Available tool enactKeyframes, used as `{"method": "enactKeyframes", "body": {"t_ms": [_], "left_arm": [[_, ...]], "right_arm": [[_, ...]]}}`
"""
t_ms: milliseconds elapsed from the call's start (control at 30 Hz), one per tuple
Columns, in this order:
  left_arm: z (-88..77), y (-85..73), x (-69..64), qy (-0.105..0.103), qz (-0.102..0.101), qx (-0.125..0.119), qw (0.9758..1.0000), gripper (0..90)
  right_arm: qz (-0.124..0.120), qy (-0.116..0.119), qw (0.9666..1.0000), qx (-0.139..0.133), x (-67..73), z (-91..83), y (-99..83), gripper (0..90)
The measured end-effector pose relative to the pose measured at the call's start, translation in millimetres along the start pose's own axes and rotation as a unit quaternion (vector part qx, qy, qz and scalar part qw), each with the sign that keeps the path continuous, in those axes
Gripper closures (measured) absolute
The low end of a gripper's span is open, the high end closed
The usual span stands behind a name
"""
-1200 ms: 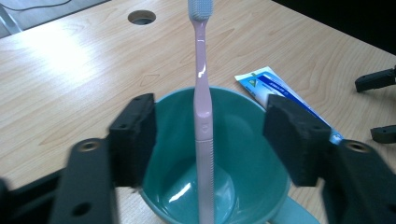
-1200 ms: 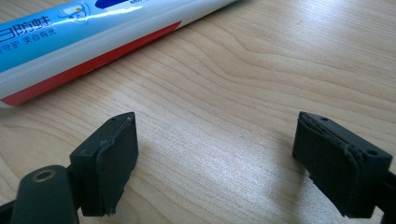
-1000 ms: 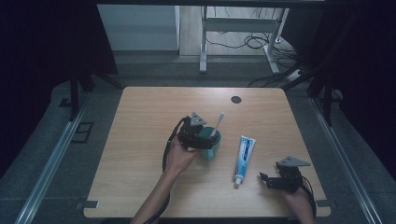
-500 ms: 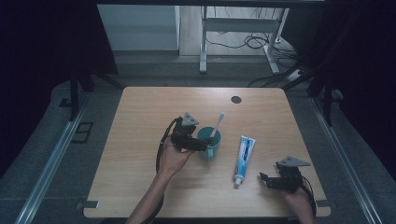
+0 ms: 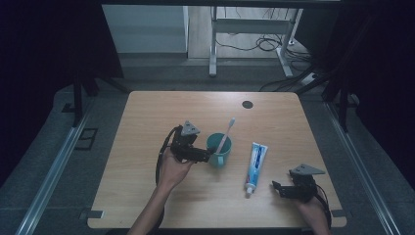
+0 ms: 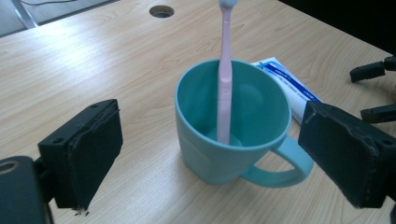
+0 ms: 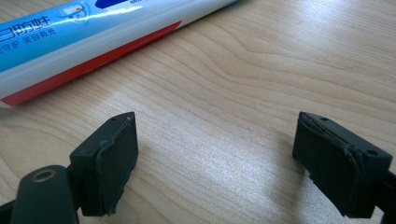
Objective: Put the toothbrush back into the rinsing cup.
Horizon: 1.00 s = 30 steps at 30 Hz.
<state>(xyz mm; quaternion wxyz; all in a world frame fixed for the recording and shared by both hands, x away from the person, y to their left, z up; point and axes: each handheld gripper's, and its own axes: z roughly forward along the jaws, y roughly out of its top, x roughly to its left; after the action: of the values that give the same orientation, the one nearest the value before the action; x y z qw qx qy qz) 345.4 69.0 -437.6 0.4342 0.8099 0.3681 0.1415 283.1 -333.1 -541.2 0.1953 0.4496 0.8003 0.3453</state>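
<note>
A teal mug (image 5: 219,149) stands upright mid-table with a pink toothbrush (image 5: 225,134) leaning in it. My left gripper (image 5: 205,155) lies just left of the mug, pointing at it. In the left gripper view its jaws (image 6: 212,123) have just been opening and stand wide, with the mug (image 6: 233,140) and toothbrush (image 6: 225,79) ahead in the gap, untouched by either pad. A blue and white toothpaste tube (image 5: 254,164) lies right of the mug. My right gripper (image 5: 280,188) rests open near the front right, its jaws (image 7: 215,140) on bare wood below the tube (image 7: 93,32).
The wooden table (image 5: 147,122) has a round cable hole (image 5: 247,104) near its far edge. Beyond the table are desk legs (image 5: 213,44) and cables on the floor. Dark floor and a rail run along each side.
My left gripper has drawn back to the left off the mug and its jaws have spread; the mug stays standing with the toothbrush. The right gripper has not moved.
</note>
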Motion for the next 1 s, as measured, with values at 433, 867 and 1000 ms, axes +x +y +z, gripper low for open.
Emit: {"method": "enactKeyframes", "body": {"t_ms": [433, 867, 1000], "left_arm": [[-10.9, -19.4, 0.6, 0.018, 0.020, 0.014, 0.9996, 1.5], [-21.4, -48.6, 8.2, 0.027, 0.008, 0.017, 0.9994, 1.0], [-21.1, -59.3, 10.1, 0.030, 0.009, 0.022, 0.9993, 1.0]], "right_arm": [[0.000, 0.000, 1.0000, 0.000, 0.0, 0.0, 0.0, 14.2], [0.001, 0.000, 1.0000, 0.000, 0.2, 0.0, 0.0, 14.2], [0.001, 0.000, 1.0000, 0.000, 0.1, 0.0, 0.0, 14.2]]}}
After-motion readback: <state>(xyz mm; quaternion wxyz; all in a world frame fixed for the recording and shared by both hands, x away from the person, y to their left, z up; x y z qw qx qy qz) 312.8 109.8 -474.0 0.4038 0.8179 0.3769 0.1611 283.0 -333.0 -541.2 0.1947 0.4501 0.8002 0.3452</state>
